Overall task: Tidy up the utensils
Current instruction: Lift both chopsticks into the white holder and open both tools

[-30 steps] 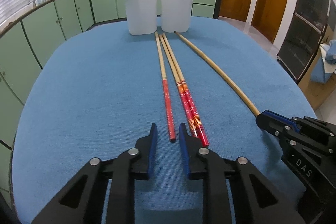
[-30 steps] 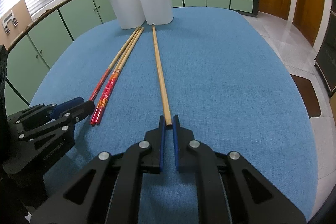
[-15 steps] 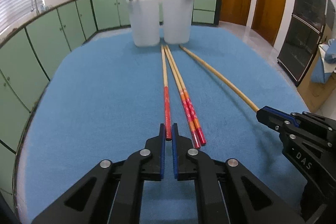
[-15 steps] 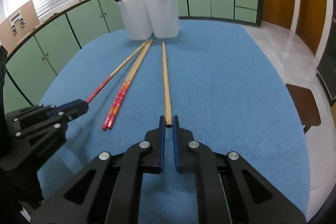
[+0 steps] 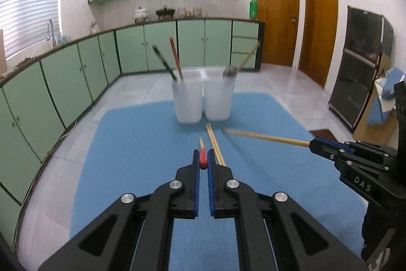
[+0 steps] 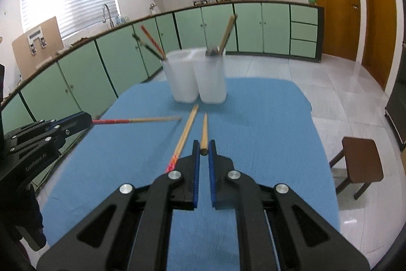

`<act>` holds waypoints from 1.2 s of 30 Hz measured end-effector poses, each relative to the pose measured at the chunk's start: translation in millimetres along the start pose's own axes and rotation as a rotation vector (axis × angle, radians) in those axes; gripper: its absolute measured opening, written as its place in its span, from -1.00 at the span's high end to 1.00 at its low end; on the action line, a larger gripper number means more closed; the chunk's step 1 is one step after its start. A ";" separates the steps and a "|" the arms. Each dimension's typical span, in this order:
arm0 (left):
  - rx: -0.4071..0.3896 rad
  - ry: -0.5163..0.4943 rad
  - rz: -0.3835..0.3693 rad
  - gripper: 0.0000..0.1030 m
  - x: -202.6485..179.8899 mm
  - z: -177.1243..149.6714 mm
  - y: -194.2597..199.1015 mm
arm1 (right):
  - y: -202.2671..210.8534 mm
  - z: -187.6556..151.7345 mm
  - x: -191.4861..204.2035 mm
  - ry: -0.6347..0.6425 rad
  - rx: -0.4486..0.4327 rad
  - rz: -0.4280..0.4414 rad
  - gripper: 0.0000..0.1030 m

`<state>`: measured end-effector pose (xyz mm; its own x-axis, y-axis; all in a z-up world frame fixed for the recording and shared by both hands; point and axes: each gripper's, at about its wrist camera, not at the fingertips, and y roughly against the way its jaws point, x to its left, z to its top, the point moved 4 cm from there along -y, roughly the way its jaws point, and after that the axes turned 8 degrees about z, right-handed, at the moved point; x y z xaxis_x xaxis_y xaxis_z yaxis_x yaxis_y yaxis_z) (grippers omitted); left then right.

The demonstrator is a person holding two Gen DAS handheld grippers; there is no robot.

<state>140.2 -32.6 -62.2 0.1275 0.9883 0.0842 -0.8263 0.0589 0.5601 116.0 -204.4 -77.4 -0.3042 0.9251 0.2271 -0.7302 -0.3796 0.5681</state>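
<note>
1. Sorting was partly done: two white cups (image 5: 201, 98) already held several utensils, while a pair of chopsticks (image 6: 186, 130) lay on the blue mat (image 5: 142, 144).
2. The left gripper (image 5: 203, 163) was clamped on a red-ended chopstick (image 6: 121, 121), held above the mat.
3. The right gripper (image 6: 203, 150) pinched a plain wooden stick (image 5: 266, 137), likewise raised and aimed toward the cups.
</note>
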 end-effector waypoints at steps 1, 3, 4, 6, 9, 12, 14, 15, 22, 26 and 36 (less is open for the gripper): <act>-0.009 0.002 -0.003 0.89 1.3 4.5 1.5 | 3.8 9.1 0.0 0.003 -0.010 0.007 0.89; -0.032 0.009 -0.013 0.89 4.8 17.1 4.1 | 8.6 21.2 0.4 0.007 -0.025 0.019 0.89; -0.040 0.011 -0.017 0.89 6.2 21.7 4.8 | 10.7 29.7 0.9 0.010 -0.035 0.027 0.89; -0.053 0.014 -0.026 0.89 8.7 32.6 4.6 | 14.6 44.2 2.7 0.022 -0.047 0.037 0.89; -0.066 0.014 -0.051 0.89 10.9 49.8 1.0 | 16.7 68.9 6.7 0.047 -0.051 0.057 0.89; -0.068 0.009 -0.070 0.89 10.3 61.1 -4.1 | 13.7 92.4 8.5 0.059 -0.035 0.087 0.89; -0.067 0.005 -0.079 0.89 9.0 66.1 -6.3 | 12.8 102.7 10.1 0.066 -0.026 0.100 0.89; -0.069 0.003 -0.083 0.89 7.7 70.1 -7.4 | 11.9 108.3 10.7 0.073 -0.022 0.106 0.89; -0.082 -0.017 -0.102 0.89 1.8 89.6 -16.5 | 9.2 144.5 15.1 0.130 -0.009 0.114 0.89; -0.102 -0.023 -0.115 0.89 -0.1 102.4 -15.9 | 10.7 165.2 15.7 0.145 -0.021 0.125 0.89; -0.274 -0.018 -0.107 0.89 -0.3 188.6 -5.6 | 12.3 261.9 20.1 0.165 -0.174 0.128 0.89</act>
<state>248.3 -59.8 90.0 0.2291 0.9720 0.0525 -0.9246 0.2005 0.3238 261.2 -188.6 141.4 -0.4861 0.8612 0.1487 -0.7689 -0.5023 0.3956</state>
